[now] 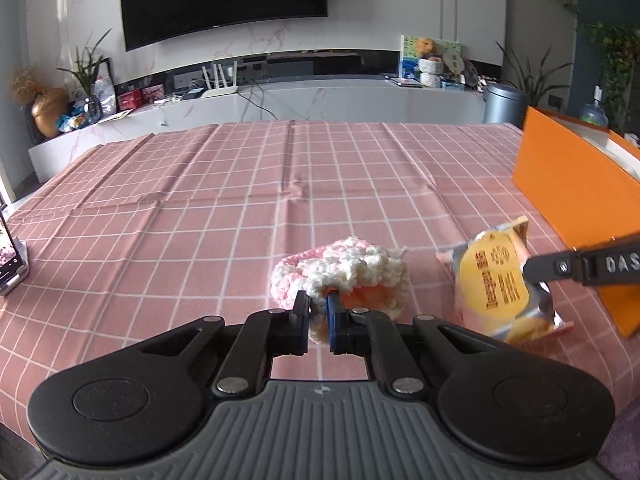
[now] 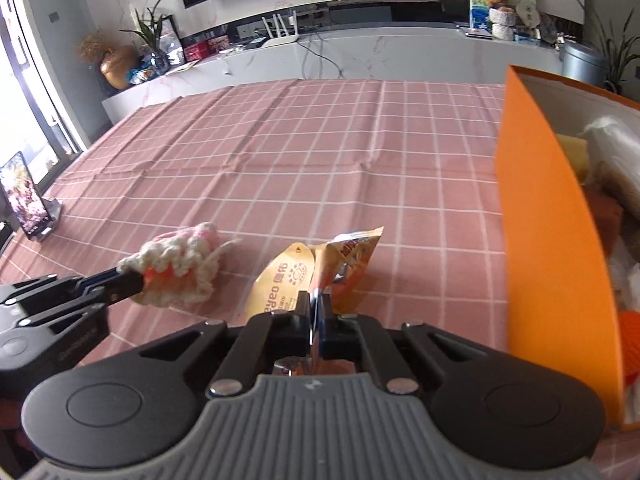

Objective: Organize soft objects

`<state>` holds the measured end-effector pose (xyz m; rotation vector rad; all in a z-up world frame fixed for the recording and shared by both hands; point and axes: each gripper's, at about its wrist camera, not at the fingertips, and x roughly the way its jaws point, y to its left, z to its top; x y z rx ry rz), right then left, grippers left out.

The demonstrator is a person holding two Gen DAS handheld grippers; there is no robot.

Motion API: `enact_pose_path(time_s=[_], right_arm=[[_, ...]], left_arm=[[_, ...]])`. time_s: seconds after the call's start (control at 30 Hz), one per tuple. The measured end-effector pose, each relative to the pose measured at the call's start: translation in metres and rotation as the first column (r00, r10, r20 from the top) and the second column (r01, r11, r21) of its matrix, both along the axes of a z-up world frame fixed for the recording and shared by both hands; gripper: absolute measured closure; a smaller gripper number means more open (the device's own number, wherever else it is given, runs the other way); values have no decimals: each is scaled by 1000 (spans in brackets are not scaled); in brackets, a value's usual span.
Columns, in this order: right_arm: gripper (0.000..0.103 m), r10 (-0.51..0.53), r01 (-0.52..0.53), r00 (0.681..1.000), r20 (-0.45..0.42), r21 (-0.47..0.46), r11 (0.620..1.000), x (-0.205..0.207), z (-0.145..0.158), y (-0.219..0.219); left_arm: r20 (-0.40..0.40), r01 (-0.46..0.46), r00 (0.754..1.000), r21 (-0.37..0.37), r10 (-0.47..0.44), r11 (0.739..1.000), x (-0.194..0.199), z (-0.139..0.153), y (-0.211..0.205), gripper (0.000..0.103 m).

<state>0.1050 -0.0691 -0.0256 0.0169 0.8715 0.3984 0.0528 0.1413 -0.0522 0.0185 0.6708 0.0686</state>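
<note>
My left gripper (image 1: 319,305) is shut on a pink, white and orange crocheted piece (image 1: 344,270), held at the near middle of the table; it also shows in the right wrist view (image 2: 176,268), with the left gripper (image 2: 134,280) at its near-left edge. My right gripper (image 2: 315,307) is shut on a yellow snack packet (image 2: 312,272), held above the cloth left of the orange box (image 2: 548,240). In the left wrist view the packet (image 1: 494,280) hangs from the right gripper (image 1: 528,268) beside the box (image 1: 568,184).
A pink checked tablecloth (image 1: 200,208) covers the table. The orange box holds several soft items (image 2: 612,184). A phone on a stand (image 2: 26,196) sits at the table's left edge. A white TV console (image 1: 280,100) runs behind the table.
</note>
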Motion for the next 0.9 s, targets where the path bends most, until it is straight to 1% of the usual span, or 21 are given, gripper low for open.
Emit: enact_pose_path(time_s=[0.13, 0.17, 0.23, 0.27, 0.3, 0.33, 0.37, 0.4, 0.43, 0.47, 0.5, 0.57, 0.6, 0.63, 0.7, 0.77, 0.87, 0.9], right_arm=[[101, -8, 8, 1000, 2, -44, 999, -3, -5, -2], [100, -4, 5, 1000, 7, -56, 998, -4, -6, -1], [90, -9, 10, 1000, 18, -64, 998, -8, -6, -2], [81, -14, 15, 1000, 22, -61, 998, -8, -5, -2], [58, -24, 25, 999, 26, -54, 998, -9, -3, -4], [44, -38, 40, 999, 35, -37, 999, -9, 0, -5], [41, -45, 46, 998, 42, -19, 999, -9, 2, -7], [36, -47, 48, 998, 46, -7, 999, -9, 4, -7], [34, -49, 49, 998, 50, -4, 999, -9, 6, -6], [33, -51, 51, 997, 53, -4, 999, -8, 6, -5], [33, -52, 53, 997, 52, -5, 999, -6, 6, -4], [32, -57, 57, 998, 32, -2, 998, -1, 2, -2], [29, -58, 58, 998, 19, 3, 998, 2, 0, -1], [22, -59, 59, 998, 9, 7, 998, 4, -3, 0], [19, -65, 65, 998, -5, 11, 998, 7, -8, 3], [19, -69, 70, 997, -26, 16, 997, 11, -13, 5], [19, -77, 78, 996, -49, 27, 997, 16, -20, 6], [19, -77, 78, 996, -49, 23, 997, 17, -21, 7]], left_arm=[[-21, 70, 997, 12, -70, 997, -8, -3, -9, 93], [-26, 74, 997, 22, -73, 997, -8, -4, -11, 91], [-36, 69, 997, 29, -68, 997, -8, -6, -13, 85], [-41, 75, 996, 24, -74, 997, -7, -6, -13, 76], [-38, 81, 996, 9, -81, 997, -8, -6, -13, 61], [-27, 80, 996, -8, -80, 997, -10, -4, -11, 54], [-16, 85, 996, -33, -85, 996, -12, -2, -9, 44], [-7, 87, 996, -59, -88, 994, -15, 0, -7, 41], [1, 80, 997, -87, -81, 993, -18, 2, -6, 39], [10, 65, 998, -117, -64, 991, -19, 4, -3, 35], [14, 43, 999, -148, -42, 988, -21, 6, 0, 33], [1, -21, 1000, -212, 22, 977, -17, 6, 10, 32], [-14, -52, 999, -242, 50, 969, -14, 5, 15, 31], [-29, -79, 997, -264, 74, 961, -10, 4, 18, 29], [-39, -97, 995, -261, 90, 960, -1, 3, 20, 24], [-46, -118, 993, -257, 110, 959, 6, 1, 20, 23], [-87, -196, 980, -339, 177, 920, 16, -6, 30, 22], [-102, -217, 976, -350, 193, 911, 19, -9, 32, 22]])
